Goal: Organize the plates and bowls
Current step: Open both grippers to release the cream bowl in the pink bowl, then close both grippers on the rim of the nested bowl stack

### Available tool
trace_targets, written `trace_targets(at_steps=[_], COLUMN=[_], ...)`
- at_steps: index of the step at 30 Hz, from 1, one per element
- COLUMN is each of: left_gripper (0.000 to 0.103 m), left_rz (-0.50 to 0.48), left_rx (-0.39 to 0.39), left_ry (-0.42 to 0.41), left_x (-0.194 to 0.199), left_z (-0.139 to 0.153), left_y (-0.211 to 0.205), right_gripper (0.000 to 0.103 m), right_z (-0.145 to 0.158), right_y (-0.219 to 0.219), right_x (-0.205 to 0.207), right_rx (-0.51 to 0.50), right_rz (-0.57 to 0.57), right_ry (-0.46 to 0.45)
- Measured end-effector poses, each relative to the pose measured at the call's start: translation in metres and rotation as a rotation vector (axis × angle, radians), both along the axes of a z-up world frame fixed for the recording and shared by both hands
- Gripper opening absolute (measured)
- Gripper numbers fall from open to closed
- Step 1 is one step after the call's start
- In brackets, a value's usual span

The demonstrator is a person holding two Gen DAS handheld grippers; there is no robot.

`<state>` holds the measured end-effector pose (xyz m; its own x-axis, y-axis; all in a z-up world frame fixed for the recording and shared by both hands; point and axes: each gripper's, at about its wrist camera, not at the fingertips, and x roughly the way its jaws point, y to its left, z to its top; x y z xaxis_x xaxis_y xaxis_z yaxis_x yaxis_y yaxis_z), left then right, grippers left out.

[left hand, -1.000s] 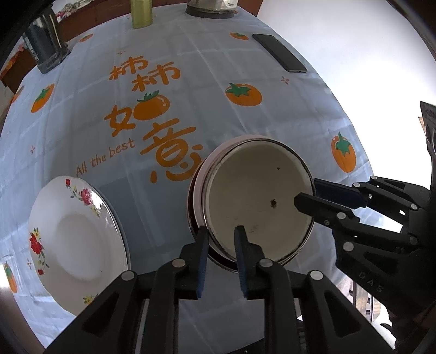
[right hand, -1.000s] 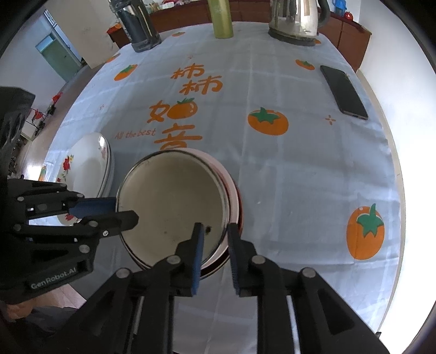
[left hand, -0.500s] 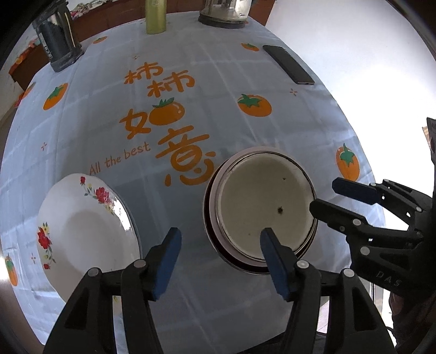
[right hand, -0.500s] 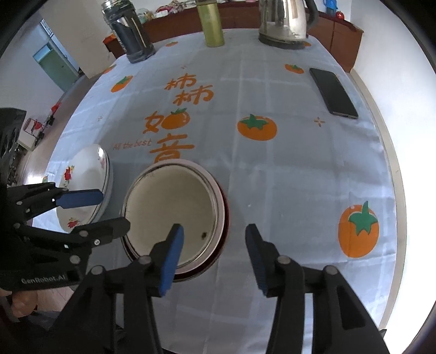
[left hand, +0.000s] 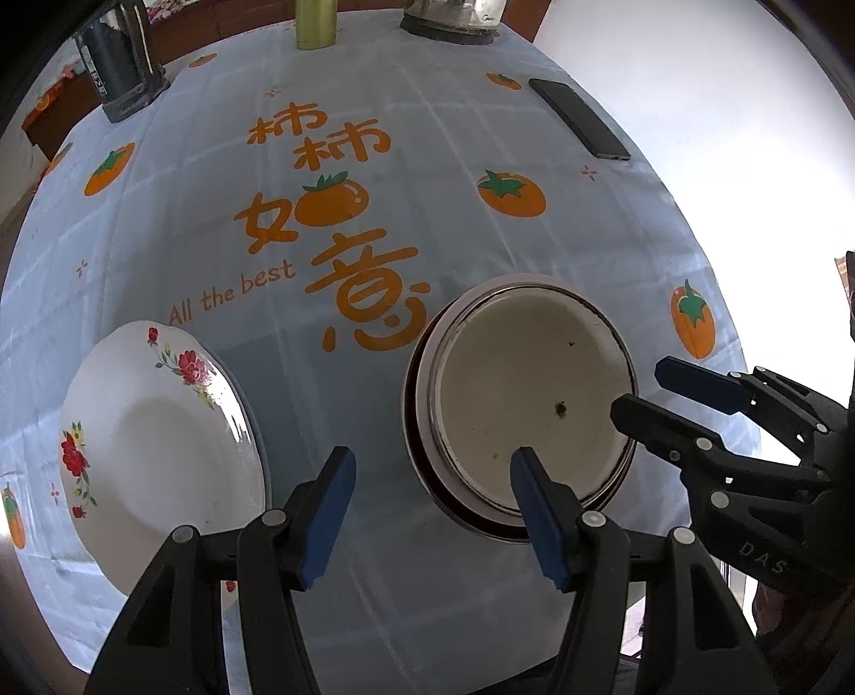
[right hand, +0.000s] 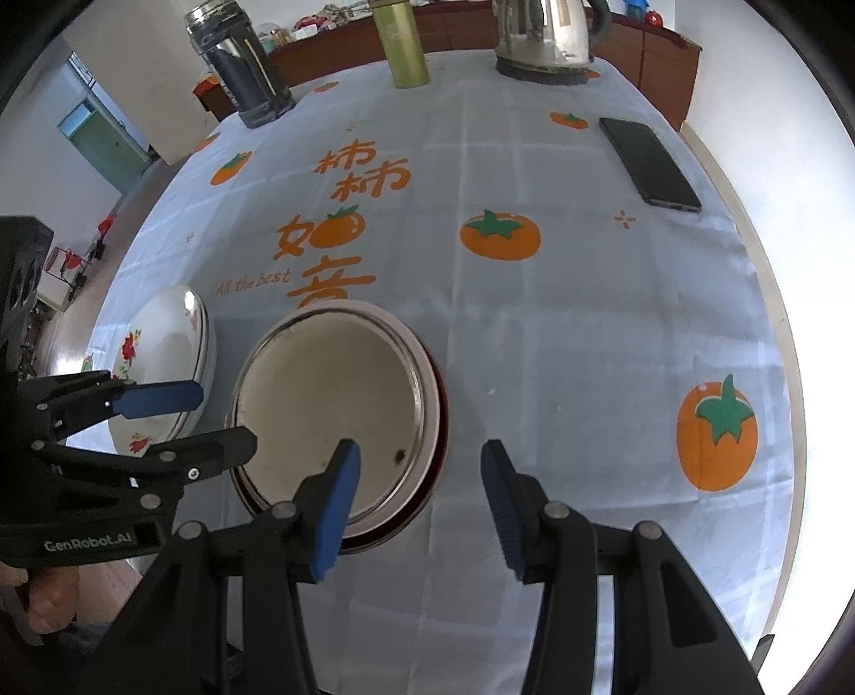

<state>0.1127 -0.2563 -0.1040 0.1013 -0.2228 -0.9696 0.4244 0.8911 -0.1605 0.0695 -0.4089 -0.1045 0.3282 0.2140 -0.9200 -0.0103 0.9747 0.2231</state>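
Note:
A cream enamel bowl (left hand: pixel 529 395) sits nested in a stack with a pink and a dark red rim on the tablecloth; it also shows in the right wrist view (right hand: pixel 326 411). A white floral plate (left hand: pixel 155 449) lies to its left, also in the right wrist view (right hand: pixel 165 353). My left gripper (left hand: pixel 433 508) is open and empty above the stack's near left edge. My right gripper (right hand: pixel 419 502) is open and empty above the stack's near right edge, and shows at the right of the left wrist view (left hand: pixel 649 390).
A black phone (right hand: pixel 649 163) lies at the far right. A kettle (right hand: pixel 545 37), a green bottle (right hand: pixel 401 43) and a dark jar (right hand: pixel 240 69) stand along the far edge. The table's near edge is just below both grippers.
Both grippers were shut on the bowl's rim a second ago; they have opened, let go and drawn back. The bowl stays nested in the stack.

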Motion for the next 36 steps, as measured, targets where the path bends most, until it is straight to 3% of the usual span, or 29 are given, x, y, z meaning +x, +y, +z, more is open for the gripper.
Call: trace_targets(at_steps=[9,11,13,15,36], left_gripper=[0.063,0.062,0.046,0.037,0.034], left_rz=[-0.007,-0.005,-0.006,-0.010,-0.029], left_rx=[0.011,0.002,0.007,-0.014,0.026], left_ry=[0.008,0.014,0.019,0.036,0.000], left_x=[0.001,0.002,0.003,0.004,-0.010], left_z=[-0.011,-0.013,-0.015,-0.019,-0.001], left_y=[-0.002,-0.001,-0.002,-0.003,0.003], right_gripper=[0.047,0.035,0.032,0.030,0.027], right_z=[-0.012,-0.017,-0.021,-0.022,-0.010], right_y=[0.001,0.000,0.000,0.000,0.010], right_x=[0.003,0.003,0.003,0.003,0.000], right_rx=[0.019,0.037,0.046,0.044,0.008], right_rz=[-0.013,-0.023,-0.023,-0.028,-0.011], right_ry=[0.015,0.026,0.034,0.031,0.034])
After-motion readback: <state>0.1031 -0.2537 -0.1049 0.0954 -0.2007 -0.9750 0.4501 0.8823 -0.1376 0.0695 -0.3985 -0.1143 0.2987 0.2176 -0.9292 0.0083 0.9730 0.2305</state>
